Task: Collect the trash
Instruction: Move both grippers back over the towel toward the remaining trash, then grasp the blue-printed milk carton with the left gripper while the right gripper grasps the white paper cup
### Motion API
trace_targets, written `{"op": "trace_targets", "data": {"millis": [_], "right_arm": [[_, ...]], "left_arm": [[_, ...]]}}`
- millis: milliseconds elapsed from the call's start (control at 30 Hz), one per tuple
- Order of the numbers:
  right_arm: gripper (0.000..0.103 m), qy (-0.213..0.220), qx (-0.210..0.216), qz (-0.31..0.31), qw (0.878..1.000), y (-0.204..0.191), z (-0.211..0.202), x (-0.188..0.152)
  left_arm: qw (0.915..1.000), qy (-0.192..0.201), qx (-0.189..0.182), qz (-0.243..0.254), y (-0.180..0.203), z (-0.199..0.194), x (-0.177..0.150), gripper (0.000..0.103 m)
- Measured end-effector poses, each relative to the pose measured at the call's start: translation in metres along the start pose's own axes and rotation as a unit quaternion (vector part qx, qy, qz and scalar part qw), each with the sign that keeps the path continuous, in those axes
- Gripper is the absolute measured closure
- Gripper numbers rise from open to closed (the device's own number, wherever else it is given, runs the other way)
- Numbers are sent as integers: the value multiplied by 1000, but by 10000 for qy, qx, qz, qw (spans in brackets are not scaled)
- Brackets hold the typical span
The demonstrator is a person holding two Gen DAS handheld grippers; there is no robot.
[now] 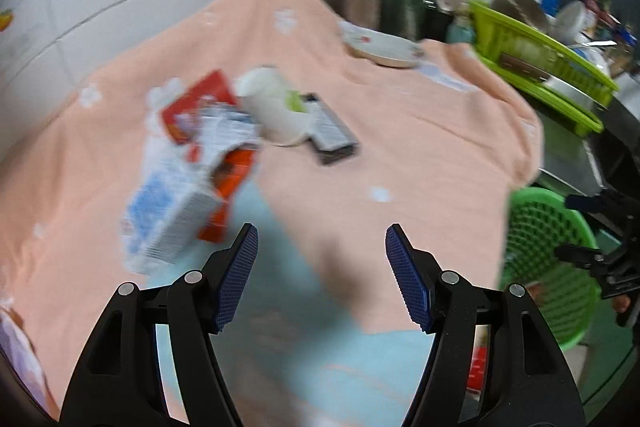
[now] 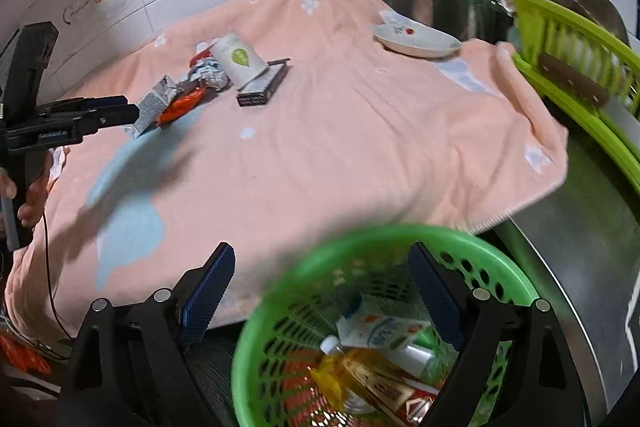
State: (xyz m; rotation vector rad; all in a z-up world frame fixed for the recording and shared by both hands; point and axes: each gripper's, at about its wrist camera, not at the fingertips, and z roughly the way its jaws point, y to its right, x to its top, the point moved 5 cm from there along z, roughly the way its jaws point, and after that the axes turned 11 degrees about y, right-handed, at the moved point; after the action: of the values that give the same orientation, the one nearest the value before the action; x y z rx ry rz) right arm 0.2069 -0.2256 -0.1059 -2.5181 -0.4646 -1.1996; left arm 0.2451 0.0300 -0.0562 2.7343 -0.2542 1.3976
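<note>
Both grippers gape empty: left gripper (image 1: 322,275) over bare peach towel (image 1: 400,131), trash pile (image 1: 208,147) ahead-left of its fingers; right gripper (image 2: 320,291) straddles the green basket (image 2: 280,311) rim at the towel's edge.

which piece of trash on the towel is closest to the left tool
The blue-and-white carton, at the near end of the pile. The white cup and dark box lie farther back.

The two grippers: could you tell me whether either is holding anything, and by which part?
Nothing is held. The left gripper is open above the towel, and the right gripper is open above the green basket.
</note>
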Motion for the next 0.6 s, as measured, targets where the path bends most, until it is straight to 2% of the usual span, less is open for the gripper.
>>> {"op": "trace_targets", "data": {"millis": [100,300,400,600], "right_arm": [[18,-29,87,-94,9999,-10,12,12],[18,-19,234,-292,9993,-31,39,40],[18,10,323,-368,9988,-41,54,56],[18,77,535,-678,9962,-66,88,90]], "left_arm": [[9996,-16,264,-56,-31,3,1,34],[9979,-112,632,-6,-81,14,-2,33],[9971,-181,743,58,-101,18,-5,32],[9974,-160,694,-59,-121,19,-9,31]]}}
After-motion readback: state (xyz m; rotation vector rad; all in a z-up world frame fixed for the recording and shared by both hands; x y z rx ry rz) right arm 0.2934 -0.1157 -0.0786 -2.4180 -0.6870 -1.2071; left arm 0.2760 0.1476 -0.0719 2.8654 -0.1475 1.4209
